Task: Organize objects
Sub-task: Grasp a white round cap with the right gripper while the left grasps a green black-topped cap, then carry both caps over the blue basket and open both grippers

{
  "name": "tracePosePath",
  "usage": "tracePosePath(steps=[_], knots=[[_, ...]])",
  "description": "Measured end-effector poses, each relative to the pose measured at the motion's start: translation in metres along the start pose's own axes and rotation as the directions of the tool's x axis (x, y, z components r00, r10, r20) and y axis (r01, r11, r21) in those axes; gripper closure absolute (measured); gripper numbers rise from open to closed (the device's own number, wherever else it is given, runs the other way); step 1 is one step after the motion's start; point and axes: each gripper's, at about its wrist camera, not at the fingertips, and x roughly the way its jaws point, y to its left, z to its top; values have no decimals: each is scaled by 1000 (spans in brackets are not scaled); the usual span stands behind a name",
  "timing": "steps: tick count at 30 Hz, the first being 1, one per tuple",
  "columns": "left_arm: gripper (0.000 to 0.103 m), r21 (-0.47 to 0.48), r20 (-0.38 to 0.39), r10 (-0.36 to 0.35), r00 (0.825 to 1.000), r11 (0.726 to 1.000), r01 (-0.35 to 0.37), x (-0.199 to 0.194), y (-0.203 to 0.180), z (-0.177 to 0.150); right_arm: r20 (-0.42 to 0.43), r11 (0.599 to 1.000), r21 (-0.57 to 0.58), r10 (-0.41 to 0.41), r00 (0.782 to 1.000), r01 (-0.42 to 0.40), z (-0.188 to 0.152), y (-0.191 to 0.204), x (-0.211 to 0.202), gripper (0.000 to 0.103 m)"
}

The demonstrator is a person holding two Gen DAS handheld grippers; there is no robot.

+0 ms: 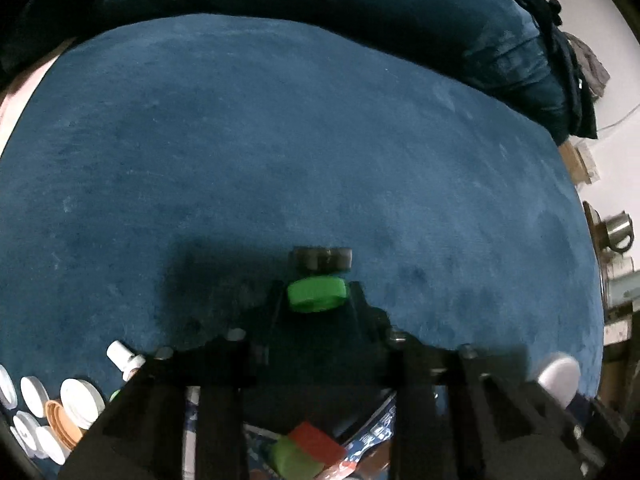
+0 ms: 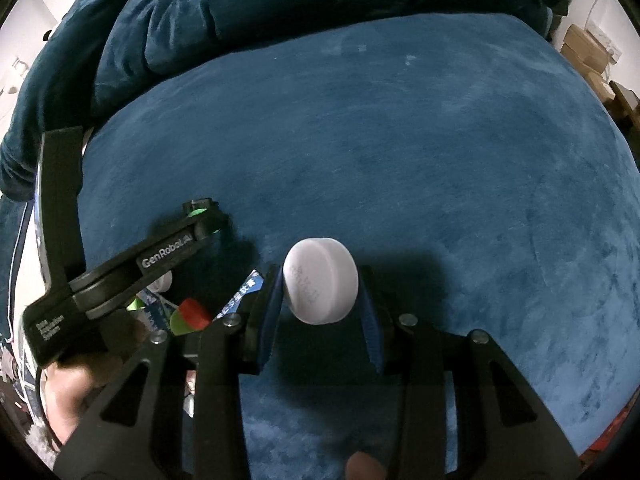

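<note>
The left gripper (image 1: 316,294) is clenched on a green cap (image 1: 317,293), which sits pinched between its two black fingertips just above the blue cover (image 1: 280,140). Directly beyond the green cap, a dark cap (image 1: 322,258) rests flat on the cover, close to the fingertips but apart from them. The right gripper (image 2: 320,286) grasps a white cap (image 2: 320,280) by its rim, held on edge between the blue finger pads (image 2: 272,312) so that its flat face, with faint embossed lettering, turns toward the camera; it hangs above the cover (image 2: 440,160) and throws a dark shadow on it. Seen from the right wrist, the left gripper (image 2: 202,216) reaches in from the left with the green cap (image 2: 196,212) peeking between its tips. Below the left gripper lie a red cap (image 1: 316,442) and a green piece (image 1: 294,460) on printed packaging (image 1: 376,432). At the lower left edge of the left view a cluster of white lids (image 1: 80,398), an orange lid (image 1: 60,420) and a small white bottle (image 1: 124,356) sit together on the cover. A rumpled blue quilt (image 2: 240,12) is heaped at the far side, and a metal mug (image 1: 618,230) stands off the right edge.
</note>
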Motion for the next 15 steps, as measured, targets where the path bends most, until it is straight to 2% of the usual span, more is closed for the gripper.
tracePosePath(steps=[5,8,11,15], knots=[[72,-11,27,-58,998,998,59,-23,17,-8,2,1000,-4,2,1000,-2,-3,-4,-3,65],[72,-9,59,-60,996,998,61,-50,31,-13,6,1000,-14,11,1000,-11,-4,-5,-4,65],[72,7,89,-43,995,999,43,-82,47,-17,17,999,-23,31,999,-31,-4,1,-10,65],[72,3,128,16,992,1000,-17,-127,75,-18,30,996,-43,76,997,-75,-5,23,-23,65]])
